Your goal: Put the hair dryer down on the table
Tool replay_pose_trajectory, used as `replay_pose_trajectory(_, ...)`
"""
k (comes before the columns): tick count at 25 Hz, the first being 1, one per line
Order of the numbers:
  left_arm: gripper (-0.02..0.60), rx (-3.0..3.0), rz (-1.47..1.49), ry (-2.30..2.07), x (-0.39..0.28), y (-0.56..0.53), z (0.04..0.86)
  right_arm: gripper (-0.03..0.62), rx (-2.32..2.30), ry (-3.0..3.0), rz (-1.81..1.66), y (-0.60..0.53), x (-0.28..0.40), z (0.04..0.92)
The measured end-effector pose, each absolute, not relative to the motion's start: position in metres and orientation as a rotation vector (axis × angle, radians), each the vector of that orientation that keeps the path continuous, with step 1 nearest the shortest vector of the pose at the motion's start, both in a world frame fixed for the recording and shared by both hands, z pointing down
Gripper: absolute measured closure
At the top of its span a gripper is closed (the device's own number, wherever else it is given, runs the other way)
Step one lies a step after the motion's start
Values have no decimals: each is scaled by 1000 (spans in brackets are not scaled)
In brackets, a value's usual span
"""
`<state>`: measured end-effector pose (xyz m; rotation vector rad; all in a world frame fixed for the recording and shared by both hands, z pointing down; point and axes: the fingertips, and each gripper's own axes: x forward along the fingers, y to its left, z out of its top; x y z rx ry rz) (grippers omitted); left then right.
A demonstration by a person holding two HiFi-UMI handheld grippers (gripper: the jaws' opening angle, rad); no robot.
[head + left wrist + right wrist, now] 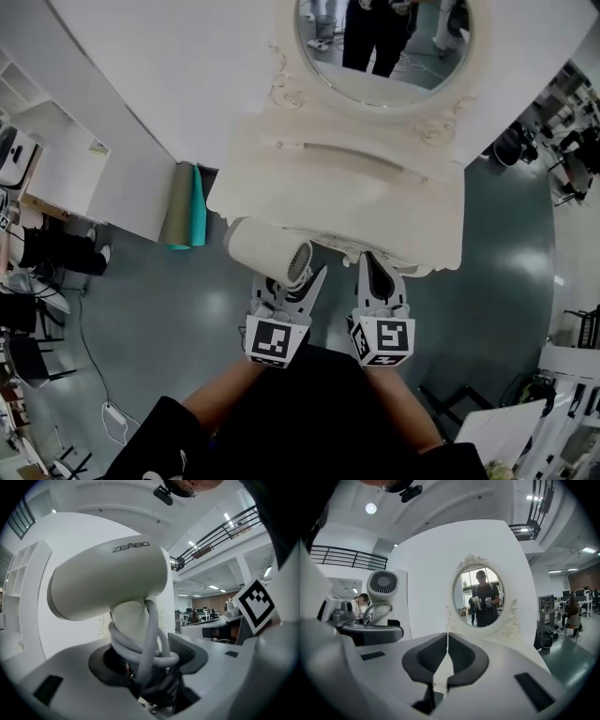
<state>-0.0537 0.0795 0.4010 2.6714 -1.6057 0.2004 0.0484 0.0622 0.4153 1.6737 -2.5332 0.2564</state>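
Observation:
A cream-white hair dryer (267,248) is held by its handle in my left gripper (289,281), just off the front left corner of the cream dressing table (375,187). In the left gripper view the dryer's barrel (108,578) stands above the jaws. A grey cord (150,644) is wound around the handle, and the left gripper (145,667) is shut on both. My right gripper (377,270) hovers at the table's front edge with its jaws shut and empty. The right gripper (447,653) faces the oval mirror (480,595), with the hair dryer (382,588) off to its left.
The oval mirror (384,47) rises at the table's back and reflects a standing person. A teal roll (198,206) and a beige roll (176,208) lean by the white wall to the left. White shelves (56,159) and dark chairs (23,319) stand further left.

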Motion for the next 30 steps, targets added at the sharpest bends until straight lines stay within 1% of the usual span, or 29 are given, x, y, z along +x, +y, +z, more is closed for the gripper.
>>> replay_pose_trajectory(5, 322, 2682, 220, -1561, -69, 57, 403, 572, 1676, -2521, 268, 42, 30, 415)
replay_pose_trajectory(17, 322, 2735, 194, -1459, -80, 15, 413, 572, 1773, -2412, 258, 8, 27, 424)
replay_pose_trajectory(26, 322, 2745, 178, -1412, -92, -12, 422, 572, 1749, -2388, 220, -14, 5, 428)
replay_pose_trajectory(30, 322, 2814, 165, -1411, -100, -17, 411, 572, 1725, -2374, 189, -21, -10, 428)
